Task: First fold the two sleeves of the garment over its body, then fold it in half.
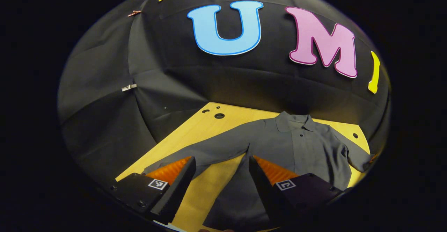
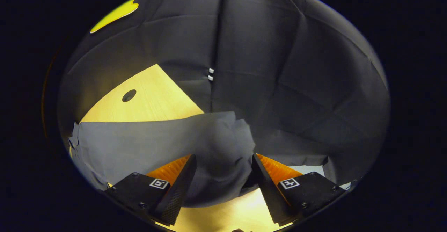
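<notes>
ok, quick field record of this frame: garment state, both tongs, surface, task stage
garment: grey collared shirt lying flat on the table, front up
near sleeve: stretched out straight across the table
other sleeve: bunched at the far side, not folded over the body
left tongs: open, above the outstretched sleeve, holding nothing
right tongs: open, a bunched cloth end between the fingers, grip not closed
surface: light wooden table with round holes
task stage: no sleeve fold done yet

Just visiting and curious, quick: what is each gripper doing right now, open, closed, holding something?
Left gripper: open, above the shirt, holding nothing.
Right gripper: open, with the sleeve bunched between its fingers, not clamped.
</notes>
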A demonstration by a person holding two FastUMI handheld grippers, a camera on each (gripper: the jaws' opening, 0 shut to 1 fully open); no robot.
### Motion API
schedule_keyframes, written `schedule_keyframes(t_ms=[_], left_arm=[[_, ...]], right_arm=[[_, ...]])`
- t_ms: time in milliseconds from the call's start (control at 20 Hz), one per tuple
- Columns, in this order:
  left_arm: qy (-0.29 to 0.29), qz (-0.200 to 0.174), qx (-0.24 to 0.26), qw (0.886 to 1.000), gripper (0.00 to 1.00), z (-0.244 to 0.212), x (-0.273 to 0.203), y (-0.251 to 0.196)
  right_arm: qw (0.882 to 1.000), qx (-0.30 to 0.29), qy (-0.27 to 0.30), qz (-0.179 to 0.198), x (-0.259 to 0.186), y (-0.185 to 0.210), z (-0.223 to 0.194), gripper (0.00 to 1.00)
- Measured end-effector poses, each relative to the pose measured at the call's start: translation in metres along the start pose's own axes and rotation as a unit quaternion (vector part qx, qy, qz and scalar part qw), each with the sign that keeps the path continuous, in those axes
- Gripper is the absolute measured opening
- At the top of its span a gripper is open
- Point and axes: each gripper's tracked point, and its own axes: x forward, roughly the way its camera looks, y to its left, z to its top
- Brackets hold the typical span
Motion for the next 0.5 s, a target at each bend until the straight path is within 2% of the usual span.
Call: schedule_keyframes(t_ms=[150, 200, 300, 400, 500], left_arm=[[0.004, -0.007, -0.005, 1.0, 0.96, -0.004, -0.004, -0.005], [0.003, -0.008, -0.006, 1.0, 1.0, -0.003, -0.005, -0.006], [0.001, -0.01, -0.007, 1.0, 0.96, -0.002, -0.005, -0.007], [0.002, -0.009, -0.011, 1.0, 0.96, -0.003, -0.004, -0.007], [0.005, -0.012, -0.018, 1.0, 0.96, -0.005, -0.007, -0.007]], right_arm=[[1.0, 0.002, 0.002, 0.009, 0.001, 0.008, -0.003, 0.97], [1.0, 0.015, 0.004, 0.013, -0.003, 0.009, -0.004, 0.97], [1.0, 0.019, 0.005, 0.014, -0.005, 0.009, -0.003, 0.9], [1.0, 0.006, 0.001, 0.028, -0.001, 0.019, -0.006, 0.75], [0.999, -0.009, -0.005, 0.036, -0.006, 0.025, -0.007, 0.45]])
